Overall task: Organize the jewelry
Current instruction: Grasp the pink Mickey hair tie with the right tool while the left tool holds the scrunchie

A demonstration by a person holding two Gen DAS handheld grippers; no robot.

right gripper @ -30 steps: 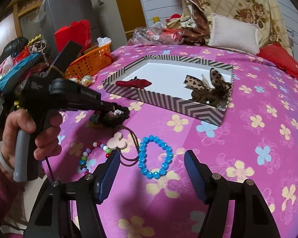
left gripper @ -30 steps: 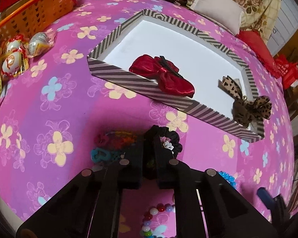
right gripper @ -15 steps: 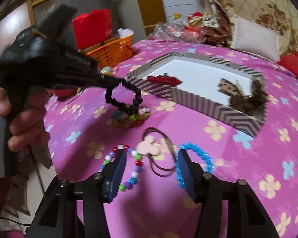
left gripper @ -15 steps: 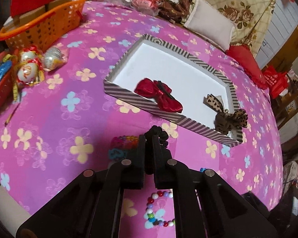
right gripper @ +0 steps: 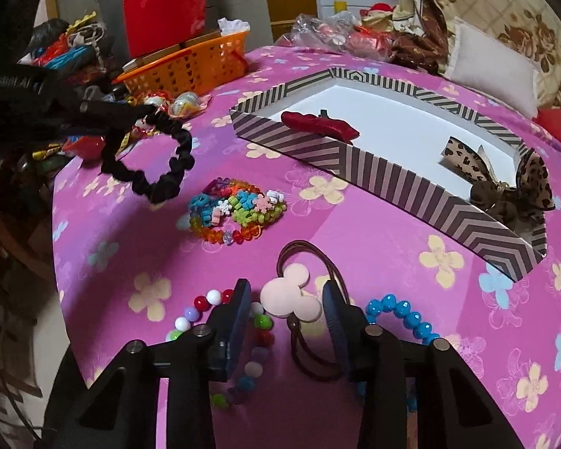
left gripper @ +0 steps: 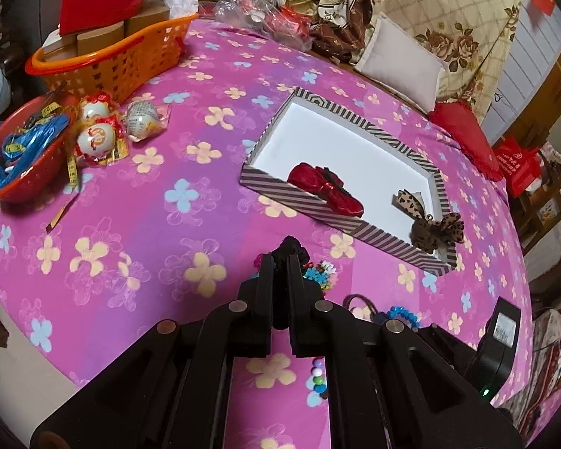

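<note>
A: Pink cloth with pale flowers covers the whole table (right gripper: 392,262). On it, toward the far right, lies the striped box (right gripper: 392,187), its long axis running from near right to far left.

B: What is in it?

A: A red bow (right gripper: 319,124) by its near wall at the left end, and a leopard bow (right gripper: 512,183) in its right corner, both flat on the white floor. Far left stands an orange basket (right gripper: 190,67) with cardboard boxes inside.

B: And the black scrunchie (right gripper: 149,161)?

A: It hangs as a loop above the cloth at the left, clear of the box, pinched at its top by the left gripper (left gripper: 280,262), whose jaws are clamped tight on it.

B: The right gripper (right gripper: 286,312)?

A: Its jaws are closing around the pink mouse-shaped hair tie (right gripper: 291,295), which lies near the table's front edge, ears pointing away, its brown cord trailing back between the fingers. The pads do not press it yet. Beaded bracelets (right gripper: 404,310) lie on both sides.
</note>
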